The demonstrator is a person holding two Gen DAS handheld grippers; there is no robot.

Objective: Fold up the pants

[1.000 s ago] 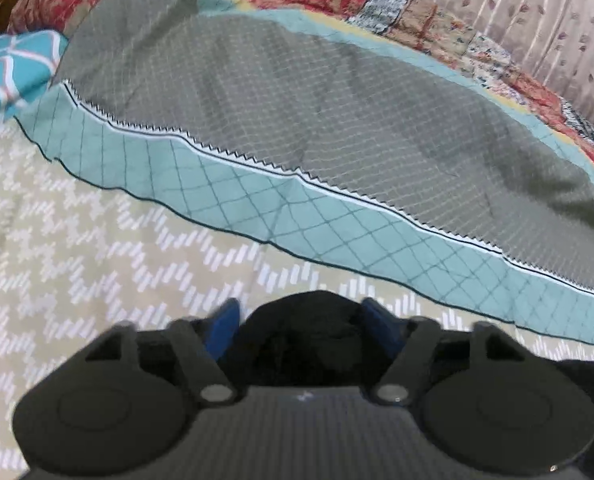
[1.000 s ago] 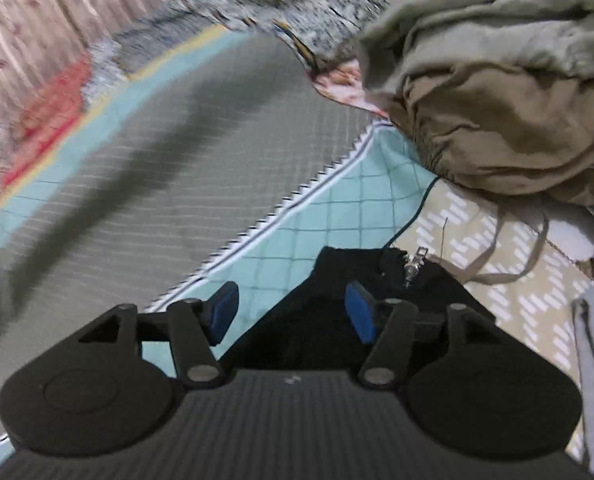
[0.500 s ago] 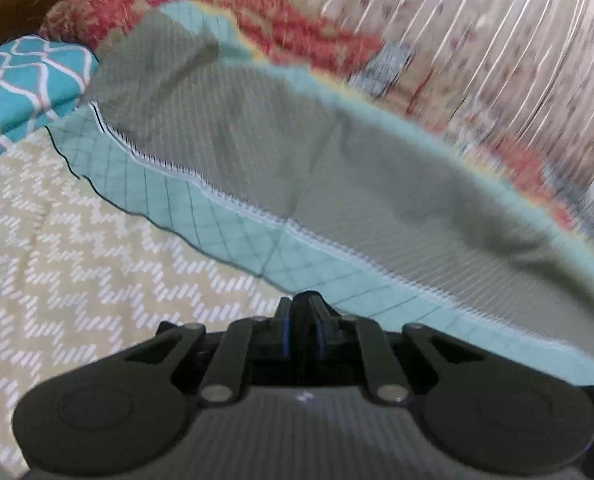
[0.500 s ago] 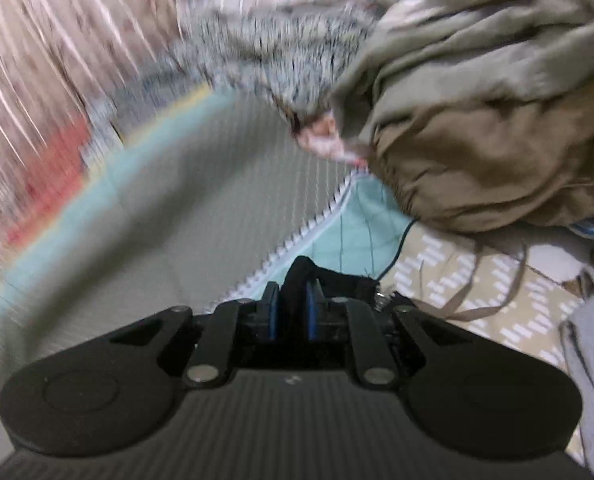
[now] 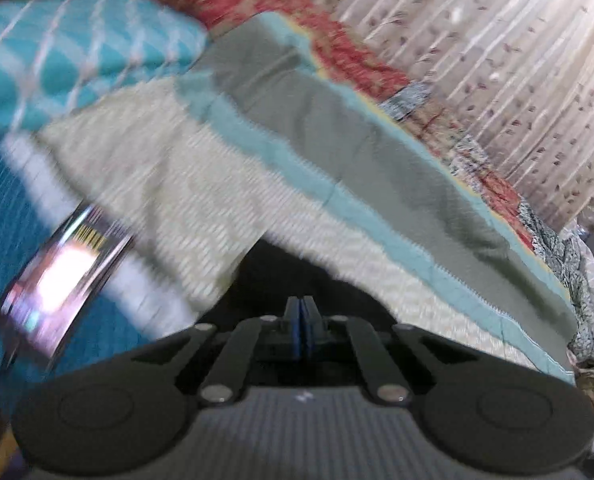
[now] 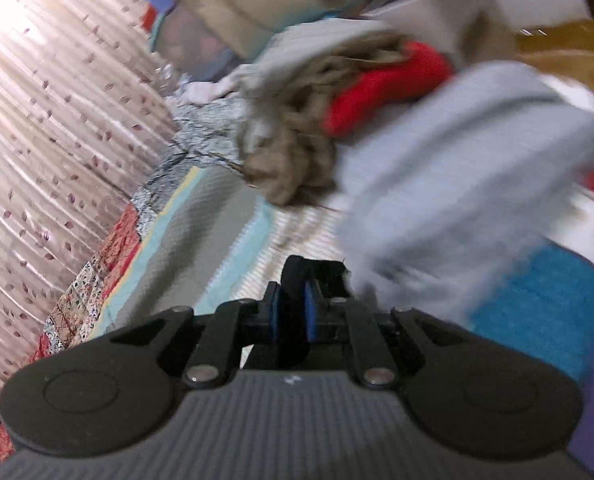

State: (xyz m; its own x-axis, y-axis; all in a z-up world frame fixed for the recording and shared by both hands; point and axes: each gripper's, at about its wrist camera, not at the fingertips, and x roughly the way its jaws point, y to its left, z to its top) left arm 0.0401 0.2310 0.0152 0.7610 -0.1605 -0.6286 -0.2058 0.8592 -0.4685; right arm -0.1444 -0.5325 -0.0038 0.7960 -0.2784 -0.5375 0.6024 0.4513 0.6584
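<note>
The left gripper (image 5: 301,322) has its blue pads pressed together on a thin fold of black cloth, and the right gripper (image 6: 293,314) pinches a thicker bunch of the same dark fabric between its pads. That cloth is the pants (image 5: 281,276): in the left view they spread out at 12 o'clock from the fingertips as a dark patch against the bedding; in the right view only a small black hump (image 6: 309,270) shows above the pads. Holding one edge in each hand looks meant to keep the garment stretched between two points, so it can be carried and laid down without bunching. Whether it hangs free or drags on the bed cannot be told.

Outward in the left view, the cream patterned bedspread (image 5: 169,184) runs toward 10 o'clock, with a grey and teal quilt (image 5: 337,136) from 12 to 2 o'clock and a curtain (image 5: 497,60) beyond. A shiny packet (image 5: 61,280), too blurred to read, lies at 9 o'clock.

In the right view, a heap of clothes (image 6: 297,120) sits at 12 o'clock and a blurred grey garment (image 6: 457,176) at 1 to 2 o'clock, close to the gripper. The heap crowds that side, so the fold will probably need the barer stretch of bedspread.
</note>
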